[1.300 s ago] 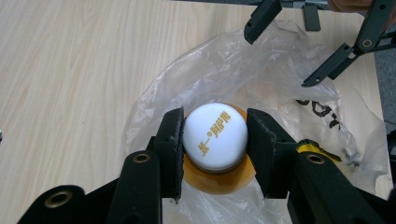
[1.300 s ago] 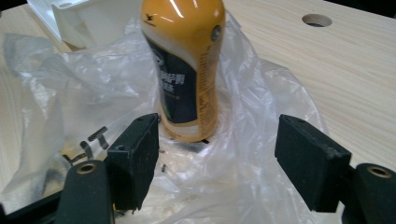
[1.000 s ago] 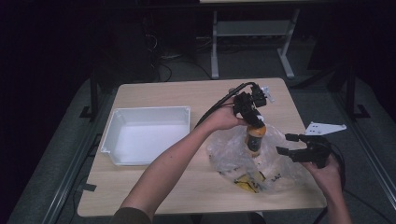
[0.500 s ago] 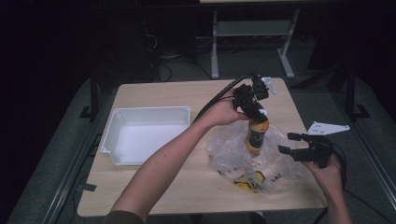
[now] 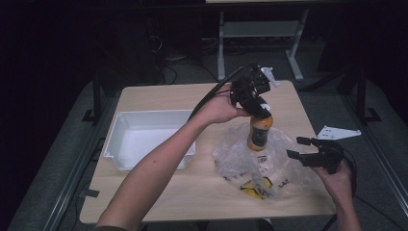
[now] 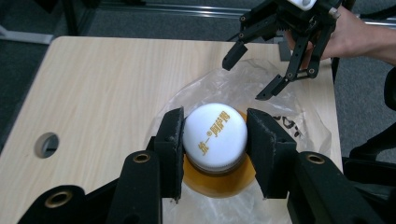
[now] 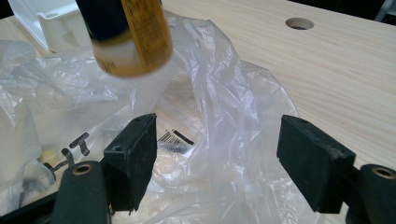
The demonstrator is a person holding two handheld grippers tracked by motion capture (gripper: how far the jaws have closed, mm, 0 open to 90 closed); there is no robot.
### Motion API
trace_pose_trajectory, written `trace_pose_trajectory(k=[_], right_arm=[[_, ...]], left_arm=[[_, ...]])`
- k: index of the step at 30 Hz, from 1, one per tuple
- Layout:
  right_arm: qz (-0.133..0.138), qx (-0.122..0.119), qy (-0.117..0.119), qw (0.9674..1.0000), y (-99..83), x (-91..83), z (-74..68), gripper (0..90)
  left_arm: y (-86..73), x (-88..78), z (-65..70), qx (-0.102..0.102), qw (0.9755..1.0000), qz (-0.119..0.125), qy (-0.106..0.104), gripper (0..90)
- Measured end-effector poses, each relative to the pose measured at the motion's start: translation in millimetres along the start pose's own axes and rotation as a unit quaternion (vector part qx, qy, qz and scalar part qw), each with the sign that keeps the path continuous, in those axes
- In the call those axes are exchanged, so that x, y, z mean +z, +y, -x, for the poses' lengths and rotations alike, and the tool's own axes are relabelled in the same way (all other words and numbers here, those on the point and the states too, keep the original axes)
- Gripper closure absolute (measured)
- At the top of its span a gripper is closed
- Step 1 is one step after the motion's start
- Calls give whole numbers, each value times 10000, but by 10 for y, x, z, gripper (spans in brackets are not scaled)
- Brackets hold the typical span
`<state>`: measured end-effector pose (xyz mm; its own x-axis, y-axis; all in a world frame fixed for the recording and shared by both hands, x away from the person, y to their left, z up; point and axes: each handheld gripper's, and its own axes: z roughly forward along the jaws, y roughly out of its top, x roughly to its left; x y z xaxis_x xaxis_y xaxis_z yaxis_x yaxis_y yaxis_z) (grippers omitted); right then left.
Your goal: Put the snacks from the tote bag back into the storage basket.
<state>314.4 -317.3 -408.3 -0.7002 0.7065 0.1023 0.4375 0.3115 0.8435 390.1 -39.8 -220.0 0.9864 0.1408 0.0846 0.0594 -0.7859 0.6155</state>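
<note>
At nine o'clock of the plastic bag (image 5: 262, 163) sits the white bin (image 5: 144, 139). The left gripper (image 5: 257, 109), jaws clamped on the white cap of the orange bottle (image 5: 259, 134), has lifted it higher over the past second, so it hangs nearly clear above the bag's mouth. At three o'clock the right gripper (image 5: 304, 148) rests with jaws wide, holding nothing; the bottle probably goes to the bin next.

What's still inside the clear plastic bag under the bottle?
Inside the crumpled clear plastic bag a yellow-and-black packet shows through near its front edge. The orange bottle with the white cap, held by the left gripper, hangs above it. Folds hide anything else.
</note>
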Motion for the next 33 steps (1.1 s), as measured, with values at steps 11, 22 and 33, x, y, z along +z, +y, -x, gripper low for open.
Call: trace_pose_trajectory(k=[11, 22, 33], right_arm=[[3, 23, -74, 10000, 2, 6, -11, 281], [-25, -5, -97, 9999, 10, 26, -19, 281], [-44, -5, -123, 9999, 9, 27, -20, 281]], left_arm=[[-137, -386, -49, -116, 9997, 82, 190, 587], [-330, -693, -83, -220, 9991, 84, 340, 587], [-594, -994, -118, -367, 9977, -8, 575, 587]])
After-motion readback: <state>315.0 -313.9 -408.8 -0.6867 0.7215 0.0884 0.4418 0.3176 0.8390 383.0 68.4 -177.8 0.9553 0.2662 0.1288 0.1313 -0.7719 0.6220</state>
